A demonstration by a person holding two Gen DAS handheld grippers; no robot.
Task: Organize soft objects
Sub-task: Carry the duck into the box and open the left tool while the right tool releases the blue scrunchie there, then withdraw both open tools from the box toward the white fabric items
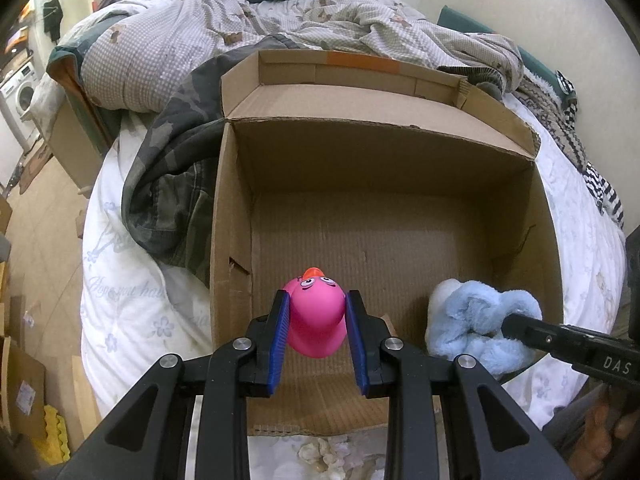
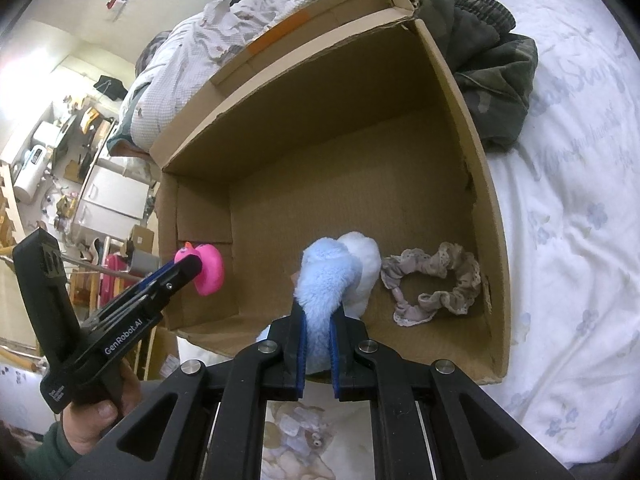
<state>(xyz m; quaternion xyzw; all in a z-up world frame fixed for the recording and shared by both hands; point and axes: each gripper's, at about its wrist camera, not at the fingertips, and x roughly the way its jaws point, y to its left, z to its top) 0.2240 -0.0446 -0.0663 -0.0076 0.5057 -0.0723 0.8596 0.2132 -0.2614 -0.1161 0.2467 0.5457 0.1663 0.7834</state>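
An open cardboard box (image 1: 236, 184) (image 2: 486, 184) sits on the bed. My left gripper (image 1: 316, 312) is shut on a pink rubber duck (image 1: 318, 316) with an orange beak, held over the near part of the box. In the right wrist view the duck (image 2: 208, 270) shows at the left with the left gripper (image 2: 196, 270) on it. My right gripper (image 2: 318, 312) is shut on a fluffy light-blue and white plush (image 2: 328, 276), held above the box floor; the same plush (image 1: 476, 328) appears right of the duck. A beige lace scrunchie (image 2: 432, 284) lies inside the box by its right wall.
A camouflage garment (image 1: 172, 184) lies against the box's left side. A crumpled checked duvet (image 1: 192, 32) and dark clothes are piled behind it. White flowered bedding (image 2: 568, 240) surrounds the box. A person's hand (image 2: 100, 404) grips the left tool. Floor clutter lies left of the bed.
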